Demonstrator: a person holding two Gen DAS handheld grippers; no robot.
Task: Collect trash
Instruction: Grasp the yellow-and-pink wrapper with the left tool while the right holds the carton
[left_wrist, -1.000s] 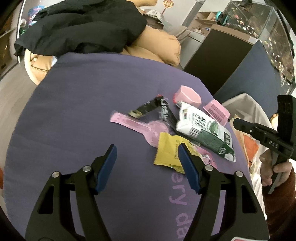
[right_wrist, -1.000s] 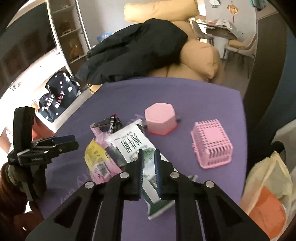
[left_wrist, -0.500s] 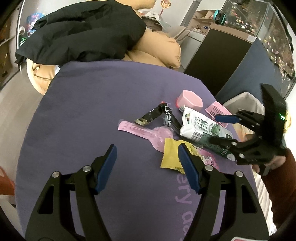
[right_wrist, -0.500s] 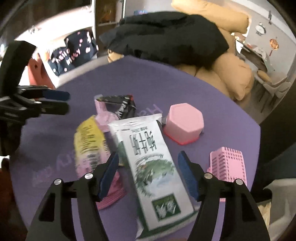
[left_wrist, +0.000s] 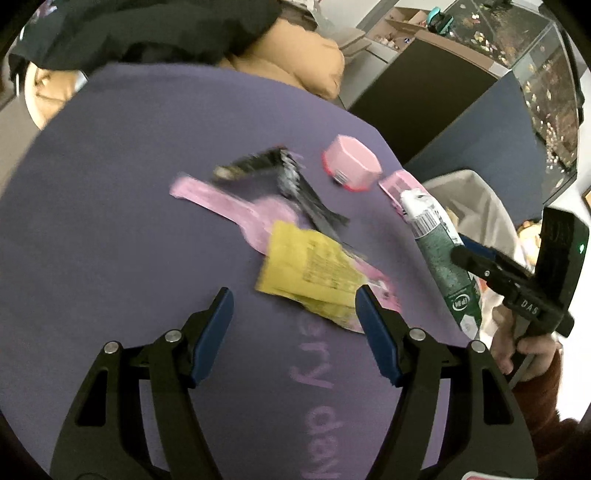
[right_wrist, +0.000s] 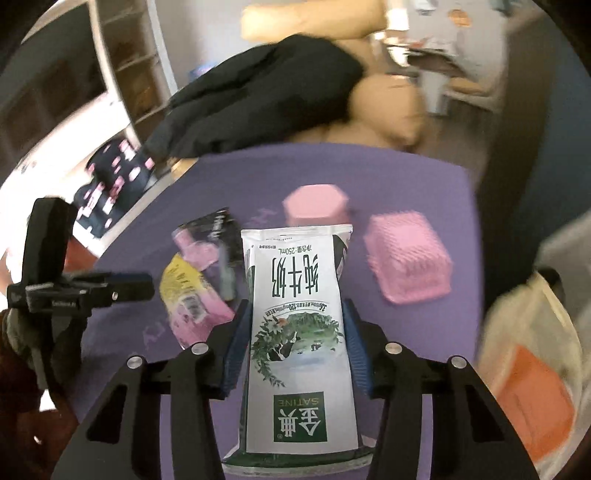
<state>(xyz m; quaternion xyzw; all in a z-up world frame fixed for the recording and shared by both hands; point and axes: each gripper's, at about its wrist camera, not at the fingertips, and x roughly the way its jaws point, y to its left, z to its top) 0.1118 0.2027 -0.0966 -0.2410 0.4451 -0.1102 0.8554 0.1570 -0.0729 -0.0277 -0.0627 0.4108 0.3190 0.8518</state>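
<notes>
- Right tool (right_wrist: 295, 343) has just been closing its jaws and now clamps the white-and-green milk carton (right_wrist: 297, 325), lifted off the purple surface (left_wrist: 129, 184) at its right edge
- Left tool (left_wrist: 293, 325) is released, empty, hovering near the yellow wrapper (left_wrist: 310, 269)
- Pink hexagonal box (left_wrist: 351, 168) lies farther back
</notes>
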